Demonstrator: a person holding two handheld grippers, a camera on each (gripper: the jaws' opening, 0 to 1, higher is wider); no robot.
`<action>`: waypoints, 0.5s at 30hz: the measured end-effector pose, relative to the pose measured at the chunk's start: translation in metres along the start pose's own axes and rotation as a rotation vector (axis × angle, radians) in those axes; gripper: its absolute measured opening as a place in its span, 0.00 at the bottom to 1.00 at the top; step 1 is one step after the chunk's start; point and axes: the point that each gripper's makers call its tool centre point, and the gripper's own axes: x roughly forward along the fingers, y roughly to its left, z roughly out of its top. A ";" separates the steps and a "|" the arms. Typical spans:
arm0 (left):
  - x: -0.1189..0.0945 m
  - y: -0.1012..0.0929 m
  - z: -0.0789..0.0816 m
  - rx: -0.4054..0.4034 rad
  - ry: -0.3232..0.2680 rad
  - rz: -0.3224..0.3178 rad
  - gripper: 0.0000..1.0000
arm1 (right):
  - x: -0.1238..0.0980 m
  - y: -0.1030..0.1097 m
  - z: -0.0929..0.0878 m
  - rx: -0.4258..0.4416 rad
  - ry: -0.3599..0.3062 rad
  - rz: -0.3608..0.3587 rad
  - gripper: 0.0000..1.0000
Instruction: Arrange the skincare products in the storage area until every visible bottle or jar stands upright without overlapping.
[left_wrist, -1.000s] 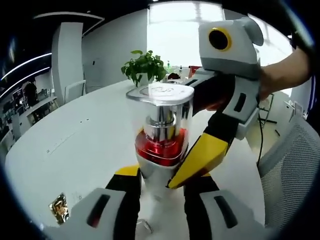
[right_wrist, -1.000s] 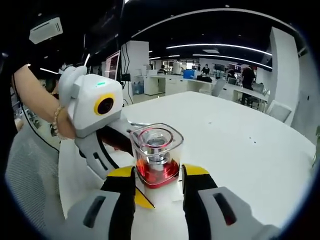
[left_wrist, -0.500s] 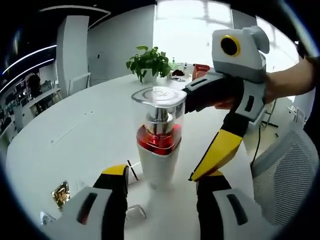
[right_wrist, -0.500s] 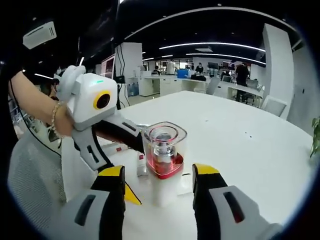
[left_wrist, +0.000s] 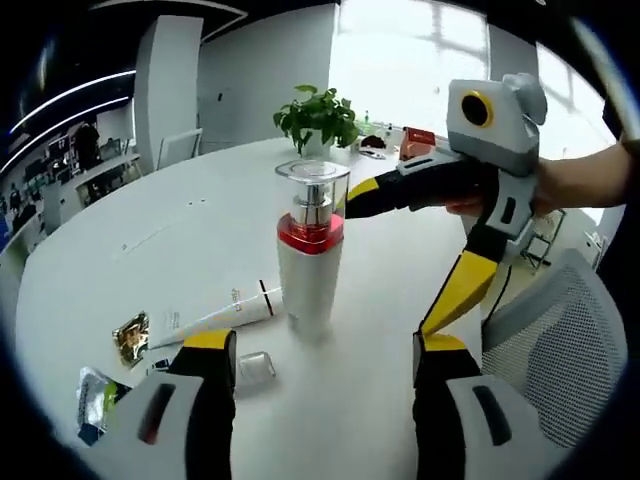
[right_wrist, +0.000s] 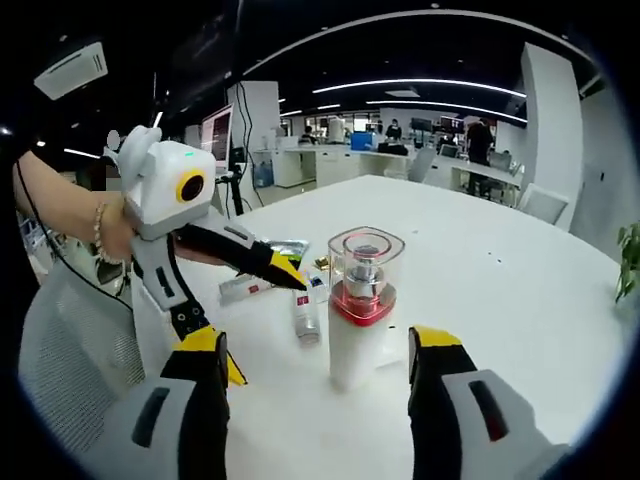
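Pump bottle (left_wrist: 310, 262) upright mid-desk; both grippers (left_wrist: 322, 355) (right_wrist: 320, 355) wide open, empty. Tall, top-heavy, slick: grasp its white lower body. Tube (left_wrist: 215, 316) lies flat.

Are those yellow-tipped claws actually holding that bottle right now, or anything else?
Nothing is held. The pump bottle stands free on the white table, and both the left gripper and right gripper have open jaws apart from it.
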 end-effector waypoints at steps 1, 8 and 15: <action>-0.006 0.000 -0.002 -0.011 -0.004 0.010 0.69 | 0.000 0.001 -0.001 0.003 0.000 0.000 0.78; -0.038 0.007 -0.010 -0.095 -0.034 0.073 0.80 | -0.011 0.020 -0.008 0.056 0.006 0.007 0.83; -0.068 0.008 -0.023 -0.170 -0.056 0.131 0.88 | -0.019 0.036 -0.015 0.091 0.006 0.014 0.86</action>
